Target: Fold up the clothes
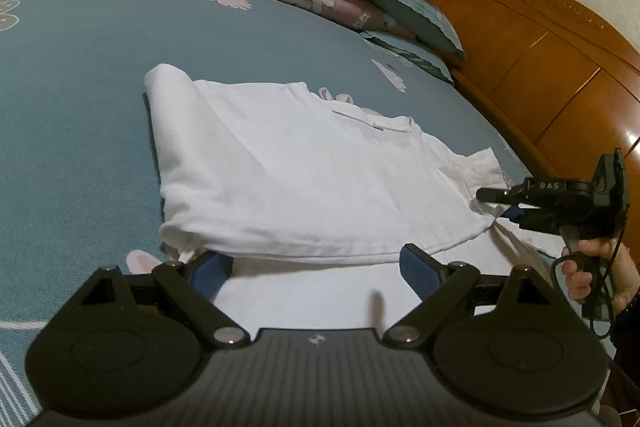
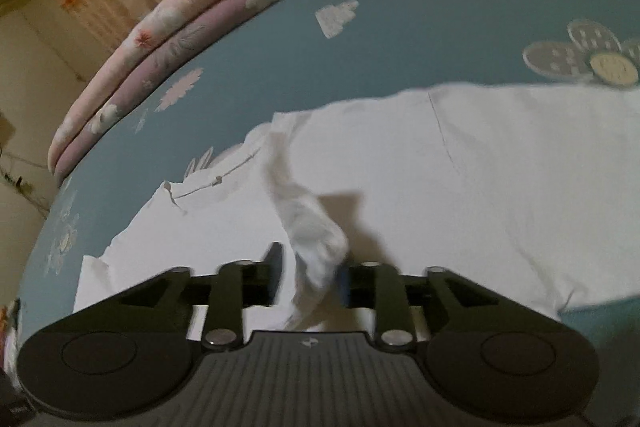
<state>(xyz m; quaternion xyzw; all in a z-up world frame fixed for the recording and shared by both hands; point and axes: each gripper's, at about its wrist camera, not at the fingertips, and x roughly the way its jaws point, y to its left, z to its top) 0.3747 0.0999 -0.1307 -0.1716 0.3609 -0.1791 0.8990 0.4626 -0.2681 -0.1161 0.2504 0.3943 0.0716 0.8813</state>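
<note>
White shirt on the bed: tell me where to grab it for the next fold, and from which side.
Grip the white shirt at its rolled left edge, coming in low from the bare blue sheet beside it. That edge stands up thick and rounded, likely easier to pinch than the flat middle.

The letters "BAS" are read on the black body of the right gripper (image 1: 490, 195); no other text is legible.
</note>
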